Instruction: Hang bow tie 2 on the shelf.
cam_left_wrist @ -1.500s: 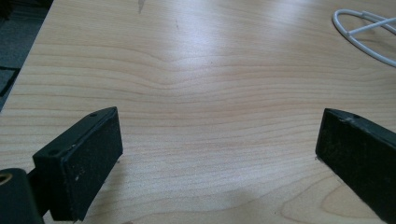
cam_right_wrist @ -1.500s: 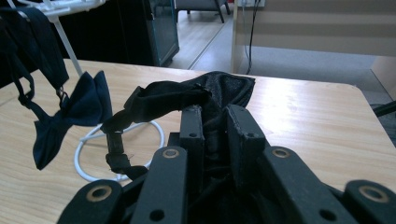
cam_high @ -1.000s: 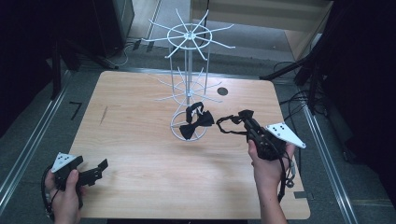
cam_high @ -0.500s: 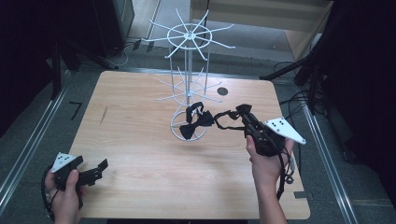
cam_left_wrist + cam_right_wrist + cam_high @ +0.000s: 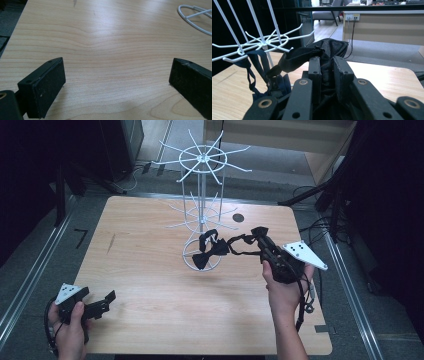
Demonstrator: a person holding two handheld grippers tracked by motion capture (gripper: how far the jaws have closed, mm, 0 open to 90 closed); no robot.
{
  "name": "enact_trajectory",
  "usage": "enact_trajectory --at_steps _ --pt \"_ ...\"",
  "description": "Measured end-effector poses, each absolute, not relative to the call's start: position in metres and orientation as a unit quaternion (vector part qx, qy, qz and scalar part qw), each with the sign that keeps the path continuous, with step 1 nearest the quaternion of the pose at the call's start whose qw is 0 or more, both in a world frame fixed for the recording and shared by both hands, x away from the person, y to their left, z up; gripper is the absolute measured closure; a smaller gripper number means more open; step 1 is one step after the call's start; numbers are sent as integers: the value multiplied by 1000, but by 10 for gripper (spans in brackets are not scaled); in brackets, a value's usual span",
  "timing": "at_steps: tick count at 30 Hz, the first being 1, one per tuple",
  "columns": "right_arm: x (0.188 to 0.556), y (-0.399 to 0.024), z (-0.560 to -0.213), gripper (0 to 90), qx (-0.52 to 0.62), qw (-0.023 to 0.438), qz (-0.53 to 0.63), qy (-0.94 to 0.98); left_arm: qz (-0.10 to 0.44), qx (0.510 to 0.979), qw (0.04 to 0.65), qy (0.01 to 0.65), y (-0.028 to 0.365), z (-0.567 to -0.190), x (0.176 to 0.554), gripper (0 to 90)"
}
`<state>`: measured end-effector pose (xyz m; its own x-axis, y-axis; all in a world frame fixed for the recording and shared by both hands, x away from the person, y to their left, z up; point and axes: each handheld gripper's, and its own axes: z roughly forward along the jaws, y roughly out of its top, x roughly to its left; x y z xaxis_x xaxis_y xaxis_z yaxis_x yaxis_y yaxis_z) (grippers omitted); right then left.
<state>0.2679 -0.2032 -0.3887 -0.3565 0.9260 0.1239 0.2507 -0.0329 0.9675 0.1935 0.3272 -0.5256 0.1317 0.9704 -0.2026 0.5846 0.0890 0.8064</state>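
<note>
two grippers work a wooden table [image 5: 150, 270]. at left, the left gripper [image 5: 102, 302] rests at the near edge, its jaws spread wide over bare wood with nothing between them. at centre stands a white wire rack [image 5: 202, 195], a black bow tie [image 5: 207, 254] lying on its base ring. at right, the right gripper [image 5: 262, 240] has its jaws pinched on a second black bow tie [image 5: 322, 51], lifted off the table just beside the rack, its strap [image 5: 240, 245] trailing toward the base.
</note>
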Motion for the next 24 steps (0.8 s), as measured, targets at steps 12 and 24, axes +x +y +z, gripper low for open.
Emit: enact_trajectory --at_steps 12,24 --pt "274 -195 -377 780 467 308 547 622 234 632 409 615 328 -526 194 10" --pt "286 -188 -375 780 470 303 547 623 234 632 409 615 328 -526 194 10"
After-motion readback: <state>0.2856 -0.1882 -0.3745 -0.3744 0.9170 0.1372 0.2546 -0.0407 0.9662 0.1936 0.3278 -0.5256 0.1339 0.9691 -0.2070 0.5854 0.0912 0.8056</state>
